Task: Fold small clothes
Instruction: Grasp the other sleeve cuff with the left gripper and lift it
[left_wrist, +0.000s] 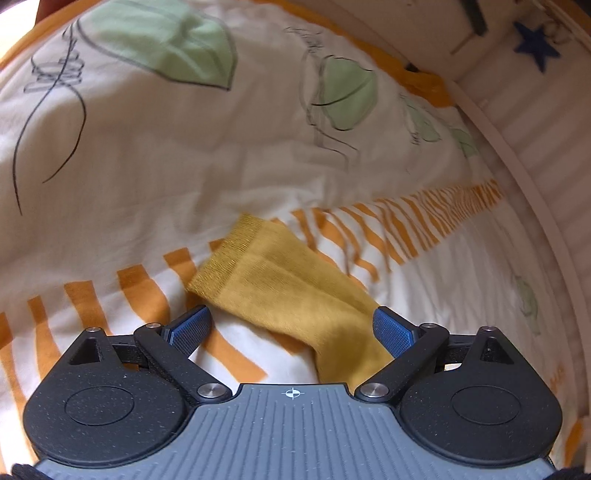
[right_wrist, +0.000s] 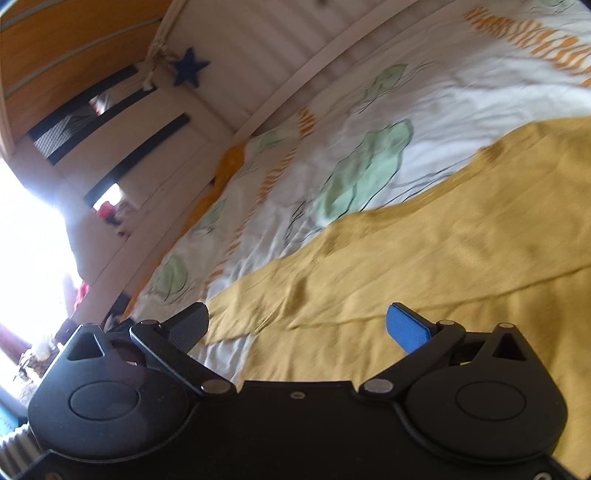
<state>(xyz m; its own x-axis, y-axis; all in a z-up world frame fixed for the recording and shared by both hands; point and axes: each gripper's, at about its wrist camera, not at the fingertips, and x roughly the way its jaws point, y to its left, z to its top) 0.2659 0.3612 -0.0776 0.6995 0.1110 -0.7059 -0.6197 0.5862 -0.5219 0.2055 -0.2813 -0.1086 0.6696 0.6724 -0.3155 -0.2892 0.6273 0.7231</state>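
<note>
Here, both of my hand-held grippers hang over the bed, whose white duvet cover printed with pale green leaves and orange stripes (left_wrist: 192, 155) serves as my landmark. My left hand-held gripper (left_wrist: 293, 325) has its two blue-padded fingers (left_wrist: 391, 330) spread wide apart and grips nothing; a mustard-yellow knitted garment piece with a ribbed cuff (left_wrist: 291, 291) lies flat on the duvet cover between and just beyond those fingers, its cuff end pointing away from me onto the band of orange stripes, its near end running under the gripper body. The right-hand pad sits just beside the cloth's edge, though I cannot tell whether it touches. My right hand-held gripper (right_wrist: 297, 325) is likewise spread open, holding nothing, with one grey-looking pad and one bright blue pad (right_wrist: 406, 328) showing. Under and ahead of it the same mustard-yellow knit (right_wrist: 424, 258) spreads broadly across the duvet cover, creased and blurred, covering the cover's near part while the leaf print stays bare beyond it. At the duvet cover's far edge runs a white bed frame rail (right_wrist: 295, 88), and behind that a white panelled wall carrying a dark blue star (right_wrist: 189, 72). Bright light from beside the bed washes out the right wrist view's left edge.
</note>
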